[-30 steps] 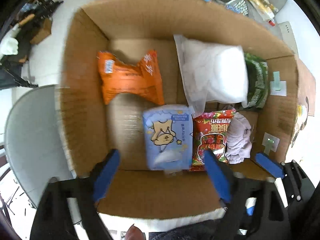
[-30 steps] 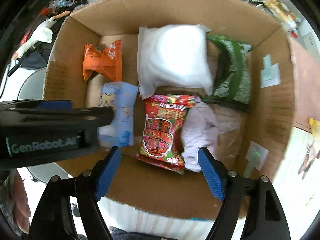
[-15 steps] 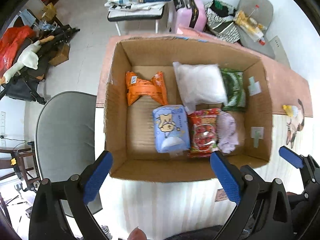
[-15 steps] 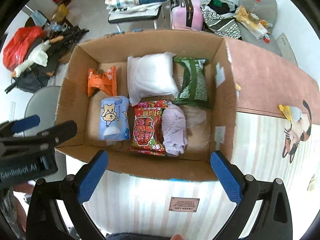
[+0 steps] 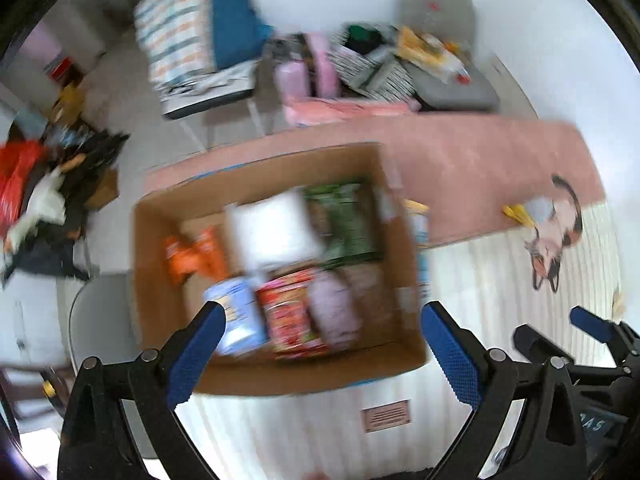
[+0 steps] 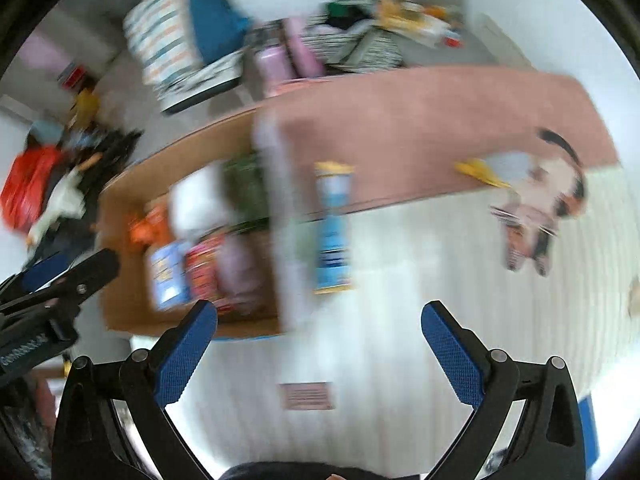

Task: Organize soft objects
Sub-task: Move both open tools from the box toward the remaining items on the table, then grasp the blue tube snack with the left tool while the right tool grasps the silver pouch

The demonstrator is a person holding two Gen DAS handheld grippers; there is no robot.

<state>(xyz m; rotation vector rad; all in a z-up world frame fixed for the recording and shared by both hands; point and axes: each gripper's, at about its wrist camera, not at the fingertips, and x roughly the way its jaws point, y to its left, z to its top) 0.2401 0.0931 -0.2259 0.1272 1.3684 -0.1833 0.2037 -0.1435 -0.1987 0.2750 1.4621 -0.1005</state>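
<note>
Since both views are smeared: we read only coarse shapes and colours.
Left tongs (image 5: 320, 332): spread wide, holding nothing; they hang over the near wall of the cardboard box (image 5: 160, 280).
Right tongs (image 6: 319, 330): spread wide too, nothing between them, over bare striped cloth.
Thing still outside: a blue and yellow packet (image 6: 332, 228) lies on the worktop just beyond the box's right wall, ahead of the right tongs and a little up from their gap.
Long axis: it runs away from the right tongs, roughly in line with their reach, so we judge the tips would close across its narrow width.
Nearer hand: the right; from the left tongs the packet (image 5: 418, 224) shows only as a sliver past the box's right wall, well off to the right.
Already in the box: an orange bag (image 5: 192, 256), a white pouch (image 5: 272, 232), a green bag (image 5: 348, 224), a pale blue pack (image 5: 236, 312), a red packet (image 5: 288, 316) and a lilac cloth (image 5: 336, 308), lying close together.
Surface: a worktop (image 6: 400, 360) under pale ribbed cloth, with a pink cloth (image 6: 420, 120) beyond and a cat picture (image 6: 540, 208) to the far right.
Room: cluttered floor behind, with a striped pillow (image 5: 180, 36), a pink case (image 5: 308, 76) and a grey chair (image 5: 444, 44) piled with odds.
Step, as we judge it: the packet is the last loose item in sight.
</note>
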